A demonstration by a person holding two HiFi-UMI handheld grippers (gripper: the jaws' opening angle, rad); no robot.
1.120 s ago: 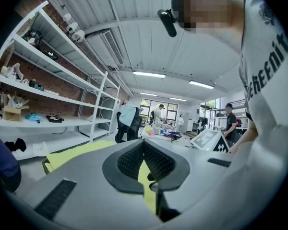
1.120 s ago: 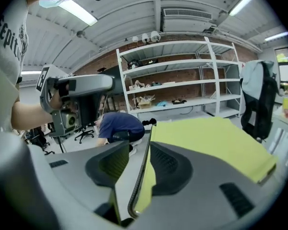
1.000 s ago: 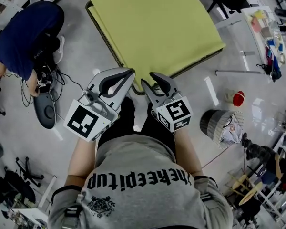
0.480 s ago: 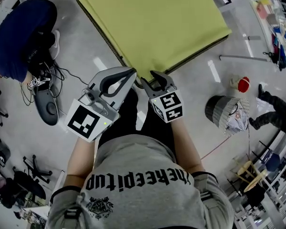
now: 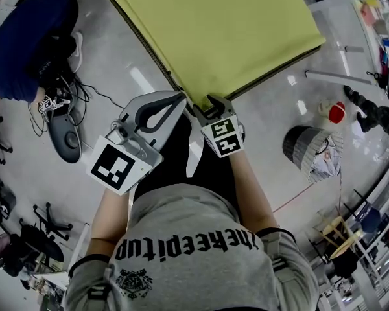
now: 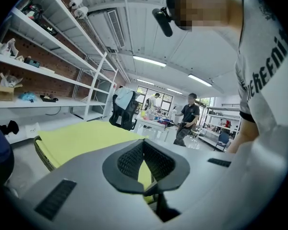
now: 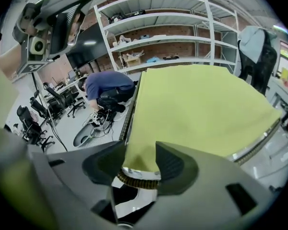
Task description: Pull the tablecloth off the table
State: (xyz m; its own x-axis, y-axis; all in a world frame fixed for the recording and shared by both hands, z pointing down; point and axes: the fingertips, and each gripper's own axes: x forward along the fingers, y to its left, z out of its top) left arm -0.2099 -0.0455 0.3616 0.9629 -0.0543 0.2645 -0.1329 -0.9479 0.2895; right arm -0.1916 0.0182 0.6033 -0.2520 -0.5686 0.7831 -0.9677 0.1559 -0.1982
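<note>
- Smooth yellow-green rectangular tablecloth (image 5: 214, 31) is lying flat, corner pointing at the person
- Right gripper (image 5: 206, 106) jaws, just opening, are straddling that corner
- Left gripper (image 5: 179, 97) jaws are sitting closed

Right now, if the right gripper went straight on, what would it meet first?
The right gripper, its jaws just now opening, would probably meet the corner of the yellow-green fabric tablecloth, which lies between them.

The tablecloth (image 5: 220, 31) lies spread on the table (image 5: 141, 41) ahead of you, with one corner draped over the table's near corner, closest to you. On the floor to the far left a person (image 5: 26, 37) crouches beside a tangle of cables (image 5: 84, 99), and a bin (image 5: 305, 151) stands on the floor to your right
</note>
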